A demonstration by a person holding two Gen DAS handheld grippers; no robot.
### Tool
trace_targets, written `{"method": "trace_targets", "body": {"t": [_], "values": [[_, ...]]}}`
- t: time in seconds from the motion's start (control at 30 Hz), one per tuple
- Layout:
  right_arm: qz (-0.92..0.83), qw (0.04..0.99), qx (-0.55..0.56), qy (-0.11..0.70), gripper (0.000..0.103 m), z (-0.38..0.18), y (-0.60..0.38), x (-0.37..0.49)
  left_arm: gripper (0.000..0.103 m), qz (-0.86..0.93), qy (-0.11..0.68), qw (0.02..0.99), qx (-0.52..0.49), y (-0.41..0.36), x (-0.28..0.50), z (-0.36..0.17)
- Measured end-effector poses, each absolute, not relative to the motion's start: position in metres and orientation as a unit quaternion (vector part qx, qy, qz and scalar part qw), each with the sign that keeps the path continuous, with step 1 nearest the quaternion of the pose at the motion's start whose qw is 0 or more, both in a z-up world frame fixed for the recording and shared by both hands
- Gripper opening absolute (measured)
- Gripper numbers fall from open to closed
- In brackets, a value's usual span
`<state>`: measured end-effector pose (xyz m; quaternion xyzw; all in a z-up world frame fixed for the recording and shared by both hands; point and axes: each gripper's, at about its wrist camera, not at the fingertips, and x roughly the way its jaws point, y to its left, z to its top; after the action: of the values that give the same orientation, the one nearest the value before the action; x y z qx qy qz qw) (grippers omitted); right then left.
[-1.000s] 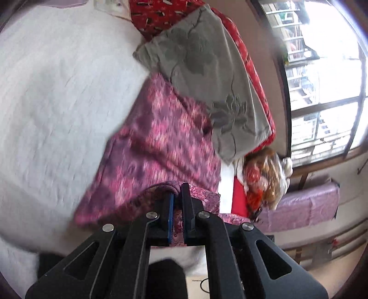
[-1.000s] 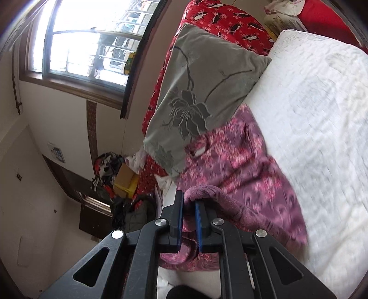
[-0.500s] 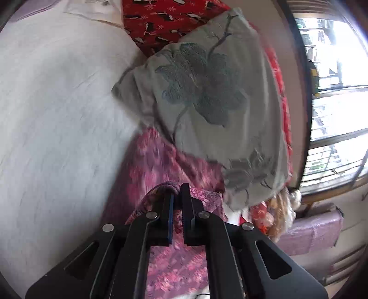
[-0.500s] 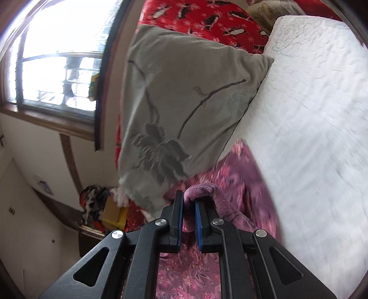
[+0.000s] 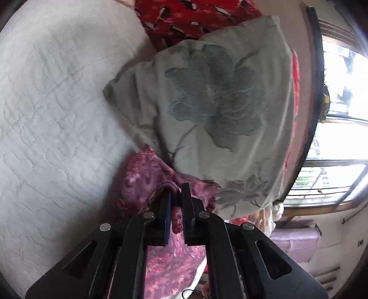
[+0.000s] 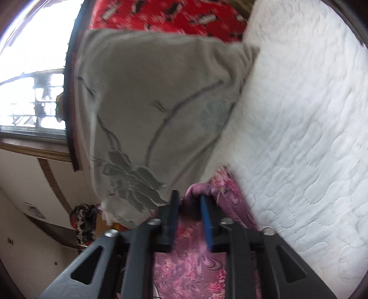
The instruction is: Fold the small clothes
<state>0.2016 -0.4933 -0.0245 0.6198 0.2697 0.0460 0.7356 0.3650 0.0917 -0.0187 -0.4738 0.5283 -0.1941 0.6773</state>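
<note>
A pink and purple floral garment [image 5: 142,177] lies on the white quilted bed, up against a grey pillow. My left gripper [image 5: 176,191] is shut on a rolled edge of the garment, close to the pillow's lower edge. In the right wrist view the same garment [image 6: 195,264] runs under my right gripper [image 6: 189,202]. Its jaws stand a little apart with a fold of the garment's edge between them. The far part of the garment is hidden by the pillow and the grippers.
The grey pillow with a flower print [image 5: 214,110] [image 6: 147,110] leans on a red patterned cushion [image 5: 193,20] [image 6: 165,16]. The white quilt [image 5: 50,128] [image 6: 306,128] spreads beside the garment. A window [image 5: 342,147] and room clutter lie past the bed's edge.
Both grippers have carried the garment's edge forward to the grey pillow, folding it over itself. The right gripper's jaws have parted a little; the left stays shut.
</note>
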Motion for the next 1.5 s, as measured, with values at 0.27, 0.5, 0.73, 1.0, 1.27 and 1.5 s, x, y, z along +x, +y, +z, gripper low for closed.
{"method": "trace_targets", "body": {"t": [0.27,0.5,0.73,1.0,1.27,1.5], "values": [[-0.015,0.78,0.525,0.342,0.05,-0.008,-0.497,0.193,0.039,-0.168,0.491,0.678,-0.52,0.105,0.364,-0.001],[-0.042,0.819,0.398,0.41,0.051,-0.01,-0.466,0.22,0.052,-0.16,0.553,0.748,-0.331,0.076,0.357,0.009],[-0.045,0.836,0.362,0.409,0.027,-0.015,-0.454,0.244,0.036,-0.153,0.589,0.767,-0.206,0.036,0.353,-0.017],[-0.016,0.875,0.379,0.3,0.004,0.024,-0.47,0.241,0.004,-0.114,0.533,0.813,-0.208,0.042,0.362,-0.012],[-0.079,0.84,0.357,0.4,0.012,-0.015,-0.471,0.243,0.004,-0.09,0.533,0.816,-0.206,0.059,0.336,-0.002],[0.047,0.846,0.346,0.402,0.031,-0.005,-0.427,0.191,0.027,-0.136,0.532,0.823,-0.148,0.007,0.261,-0.003]]}}
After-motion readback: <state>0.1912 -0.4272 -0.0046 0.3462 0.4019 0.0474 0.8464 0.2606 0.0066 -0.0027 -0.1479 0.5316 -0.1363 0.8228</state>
